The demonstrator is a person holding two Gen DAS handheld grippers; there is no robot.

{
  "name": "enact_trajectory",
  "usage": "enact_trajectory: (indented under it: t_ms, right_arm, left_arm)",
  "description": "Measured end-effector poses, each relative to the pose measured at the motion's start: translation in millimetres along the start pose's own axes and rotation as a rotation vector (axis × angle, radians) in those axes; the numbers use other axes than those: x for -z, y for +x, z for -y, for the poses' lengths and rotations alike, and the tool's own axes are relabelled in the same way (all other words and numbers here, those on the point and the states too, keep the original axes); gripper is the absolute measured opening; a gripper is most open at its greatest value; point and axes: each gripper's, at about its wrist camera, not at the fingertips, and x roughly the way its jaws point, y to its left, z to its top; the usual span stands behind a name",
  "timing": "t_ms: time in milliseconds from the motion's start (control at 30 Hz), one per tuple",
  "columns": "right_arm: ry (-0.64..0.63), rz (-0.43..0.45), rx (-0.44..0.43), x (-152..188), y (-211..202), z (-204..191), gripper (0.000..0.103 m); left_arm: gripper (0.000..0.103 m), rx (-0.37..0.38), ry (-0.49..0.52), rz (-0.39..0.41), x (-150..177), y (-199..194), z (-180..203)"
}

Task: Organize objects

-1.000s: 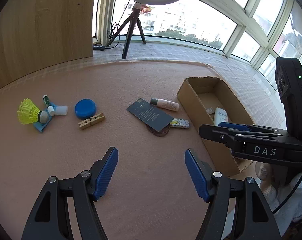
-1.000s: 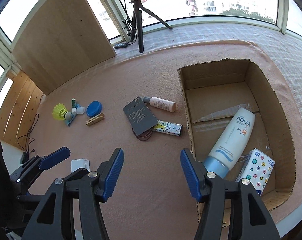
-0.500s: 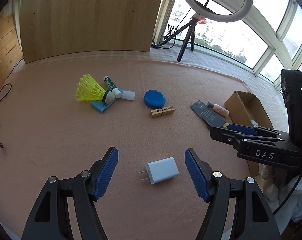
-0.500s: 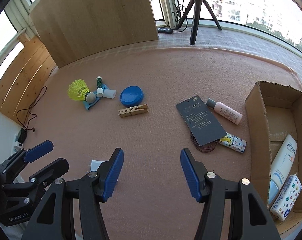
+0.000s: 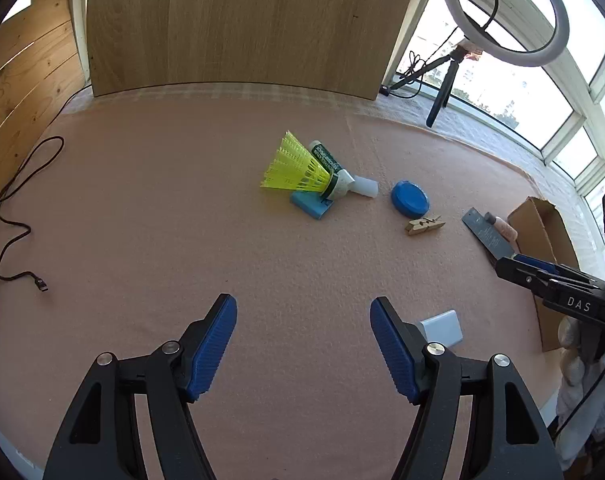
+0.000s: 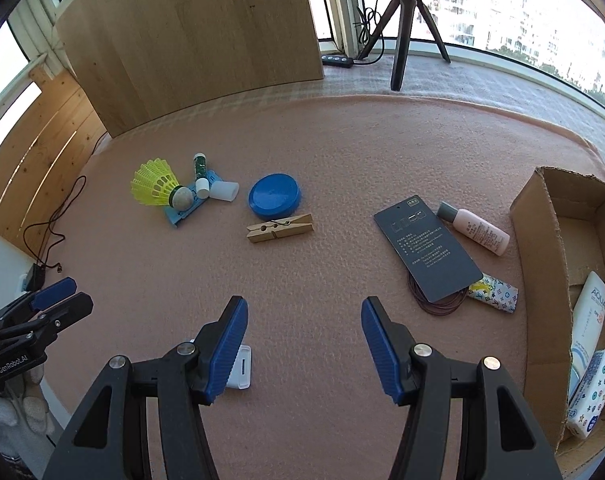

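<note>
Change: both views have swung away from the cardboard box (image 6: 542, 248) toward the loose things on the bench (image 6: 342, 152).
Left claw (image 5: 302, 344): wide open, empty; white charger (image 5: 442, 326) just beside its right finger.
Right claw (image 6: 304, 348): open, empty.
Box: holds the sunscreen tube (image 6: 588, 316) and a tissue pack (image 6: 592, 392).
Meaning: likely the next pick; shuttlecock (image 6: 154, 188), blue lid (image 6: 274, 200) and clothespin (image 6: 280, 228) wait.
</note>
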Motion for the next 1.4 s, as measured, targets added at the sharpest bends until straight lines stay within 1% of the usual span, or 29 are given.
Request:
enact_trajectory:
  t_ms: [133, 267, 433, 633, 733, 800, 867, 967, 1067, 1133, 1267, 1400]
  right_arm:
    - [0.000, -0.012, -0.003, -3.8, 7.1, -1.0, 0.055]
    - [0.017, -0.024, -0.033, -9.0, 12.2, -0.5, 0.055]
    - [0.008, -0.047, -0.042, -19.5, 23.7, -2.6, 0.055]
    - [0.000, -0.056, -0.050, -42.9, 37.1, -6.3, 0.055]
    - [0.027, -0.062, -0.079, -59.5, 46.9, -4.3, 0.055]
    - [0.051, -0.065, -0.083, -69.9, 54.9, -1.8, 0.055]
    - [0.073, -0.069, -0.084, -79.5, 64.4, 1.8, 0.053]
    - [0.129, -0.087, -0.093, -90.7, 80.3, 8.6, 0.047]
    - [0.207, -0.110, -0.134, -98.4, 95.2, 17.8, 0.044]
    - [0.233, -0.118, -0.126, -102.2, 103.2, 20.2, 0.042]
    - [0.232, -0.129, -0.143, -105.9, 111.7, 15.5, 0.038]
    - [0.191, -0.151, -0.141, -106.2, 120.1, 3.7, 0.036]
  left_arm:
    - [0.073, -0.008, -0.003, -0.002, -8.6, 3.3, -13.1]
    - [0.073, -0.008, 0.008, -0.014, -15.3, 9.7, -15.7]
    - [0.073, 0.008, 0.029, -0.022, -21.3, 19.6, -6.4]
    - [0.073, 0.031, 0.053, -0.034, -24.4, 30.1, 10.9]
    - [0.073, 0.039, 0.051, -0.038, -24.2, 33.1, 14.2]
    - [0.073, 0.039, 0.051, -0.038, -24.1, 34.2, 15.2]
    - [0.073, 0.035, 0.049, -0.037, -23.7, 33.9, 15.1]
    - [0.073, 0.030, 0.042, -0.031, -22.4, 31.5, 10.8]
    - [0.073, 0.020, 0.030, -0.030, -19.1, 28.5, 4.5]
    - [0.073, 0.012, 0.021, -0.030, -18.2, 27.8, -0.5]
    - [0.073, 0.004, 0.002, -0.028, -15.6, 24.5, -11.8]
    - [0.073, 0.001, -0.011, -0.026, -14.9, 22.3, -18.6]
